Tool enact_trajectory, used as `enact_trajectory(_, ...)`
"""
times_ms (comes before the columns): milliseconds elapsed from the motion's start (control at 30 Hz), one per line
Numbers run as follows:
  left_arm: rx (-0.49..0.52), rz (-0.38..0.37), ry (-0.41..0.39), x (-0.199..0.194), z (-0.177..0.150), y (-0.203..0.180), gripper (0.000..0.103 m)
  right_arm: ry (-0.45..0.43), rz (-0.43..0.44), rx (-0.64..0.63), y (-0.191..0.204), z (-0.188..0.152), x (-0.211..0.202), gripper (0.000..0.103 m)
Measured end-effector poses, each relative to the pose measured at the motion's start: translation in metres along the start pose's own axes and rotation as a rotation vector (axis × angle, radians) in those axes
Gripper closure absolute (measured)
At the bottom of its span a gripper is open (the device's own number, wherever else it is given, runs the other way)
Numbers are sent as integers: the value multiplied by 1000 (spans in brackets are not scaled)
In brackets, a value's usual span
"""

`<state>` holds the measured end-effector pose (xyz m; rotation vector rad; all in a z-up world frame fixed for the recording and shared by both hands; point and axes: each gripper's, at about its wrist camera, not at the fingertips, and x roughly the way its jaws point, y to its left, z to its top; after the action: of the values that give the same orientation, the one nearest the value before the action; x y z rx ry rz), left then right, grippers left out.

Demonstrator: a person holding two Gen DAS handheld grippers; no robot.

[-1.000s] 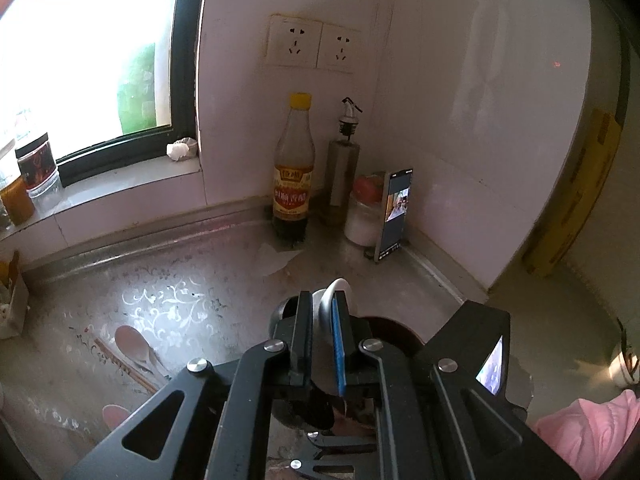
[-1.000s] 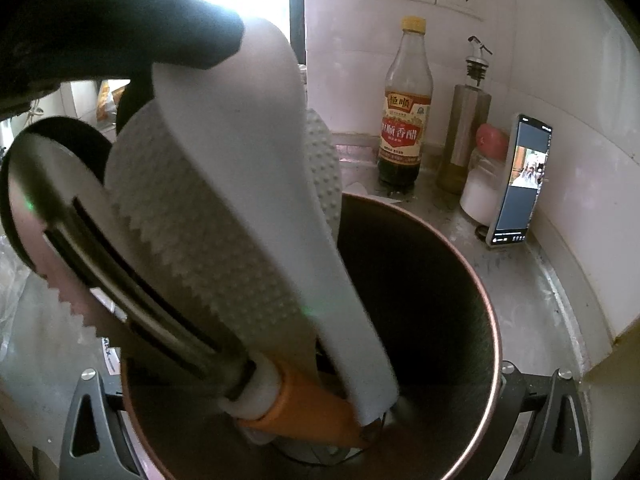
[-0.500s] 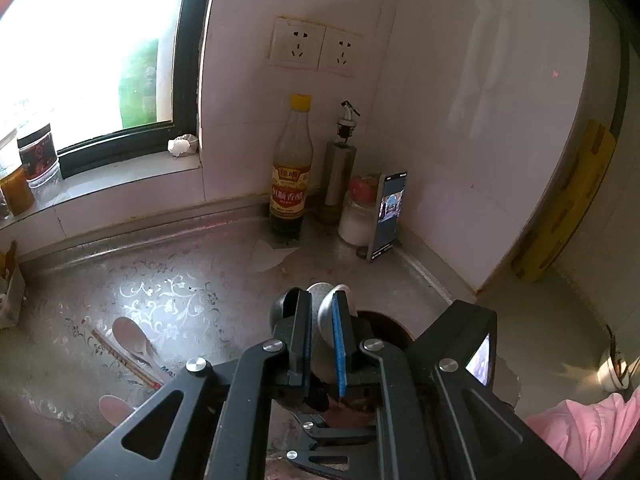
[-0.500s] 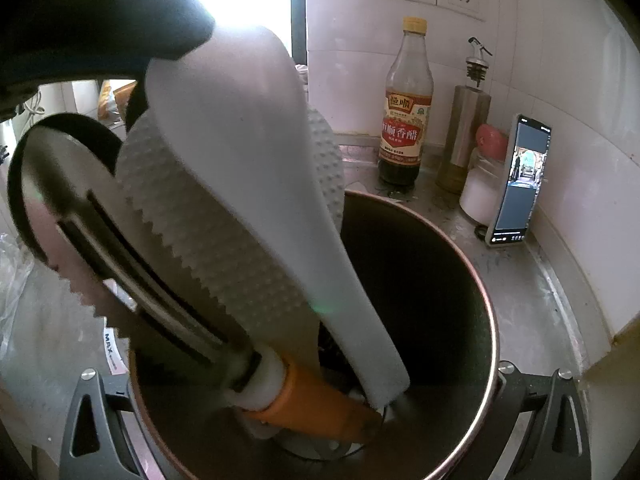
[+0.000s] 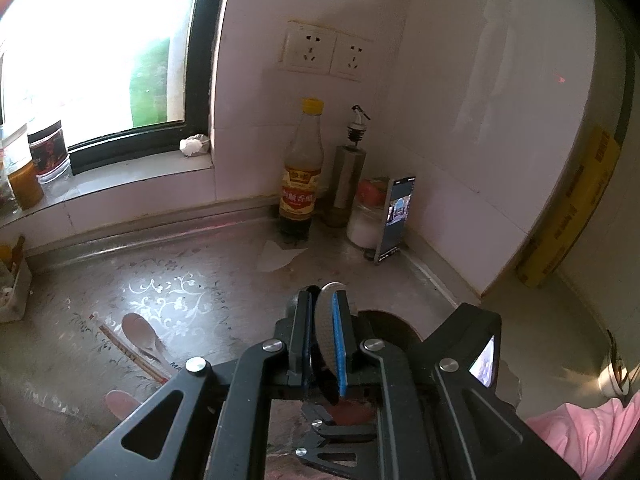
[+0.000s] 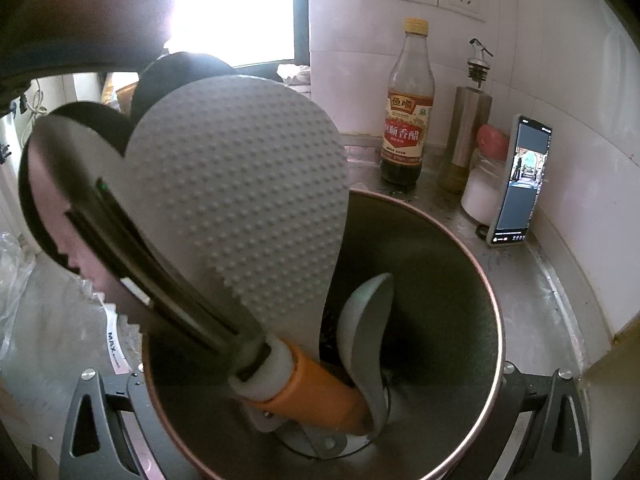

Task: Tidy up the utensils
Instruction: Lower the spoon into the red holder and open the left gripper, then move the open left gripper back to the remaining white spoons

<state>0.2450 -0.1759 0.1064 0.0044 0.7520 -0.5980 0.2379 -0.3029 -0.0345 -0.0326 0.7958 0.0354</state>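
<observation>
Your right gripper (image 6: 320,376) has its fingertips hidden under the utensil holder (image 6: 440,280). Only its side arms show, spread wide against the holder's two walls and gripping it. Your left gripper (image 5: 323,296) has its jaws almost closed. The edge of the dimpled rice paddle (image 6: 248,184) shows in the slit between them, but you cannot tell whether the pads pinch it.

The holder is a dark, round pot with a coppery rim, at the near right of the steel counter. The grey paddle leans left in it. An orange-handled slotted turner (image 6: 312,388) crosses in front of the paddle, and a white spoon (image 6: 368,320) stands bowl-up on the right. Dark ladle heads behind the paddle are mostly covered.

A white spoon on the counter (image 5: 140,332), chopsticks (image 5: 132,356) and a pink spoon (image 5: 120,404), partly cut off by the left gripper, lie to the near left. A vinegar bottle (image 6: 408,120), an oil dispenser (image 6: 468,128), a pink-lidded jar (image 6: 484,184) and a propped phone (image 6: 520,184) fill the far corner.
</observation>
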Motion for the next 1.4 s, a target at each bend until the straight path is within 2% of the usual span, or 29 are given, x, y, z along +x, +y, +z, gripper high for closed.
enact_trajectory(33, -5, 5, 2, 0, -1, 1, 92, 1, 0, 0, 0, 0, 0, 0)
enact_trajectory(100, -12, 12, 3, -1, -1, 2, 79, 1, -1, 1, 0, 0, 0, 0)
enact_trajectory(133, -17, 19, 2, -2, -2, 3, 69, 1, -1, 0, 0, 1, 1, 0)
enact_trajectory(167, -20, 24, 0, -3, -2, 4, 65, 1, -1, 0, 0, 0, 1, 0)
enact_trajectory(233, -24, 26, -1, -4, -2, 5, 64, 1, -1, 0, 0, 0, 1, 0)
enact_trajectory(300, -28, 33, -2, -5, -3, 7, 59, 2, -1, 0, -1, 0, 1, 0)
enact_trajectory(367, -37, 49, -2, -5, -3, 9, 48, 2, -1, -1, -1, -1, 0, 0)
enact_trajectory(500, -54, 80, -5, -8, -3, 16, 42, 1, -1, 0, -1, -1, 0, 0)
enact_trajectory(567, -63, 92, -9, -9, -4, 21, 32, 2, -3, 0, -1, -1, 0, 0)
enact_trajectory(867, -129, 167, -31, -15, -12, 48, 21, 4, -4, -1, 0, 0, 0, 0)
enact_trajectory(1100, -233, 225, -46, -22, -22, 83, 16, 6, -3, -5, 1, -4, -3, 0)
enact_trajectory(1233, -401, 271, -49, -28, -37, 124, 15, 9, -6, -4, 2, -5, -2, 0)
enact_trajectory(1400, -619, 374, -39, -35, -63, 175, 15, 14, -10, -5, 1, -3, 0, 0)
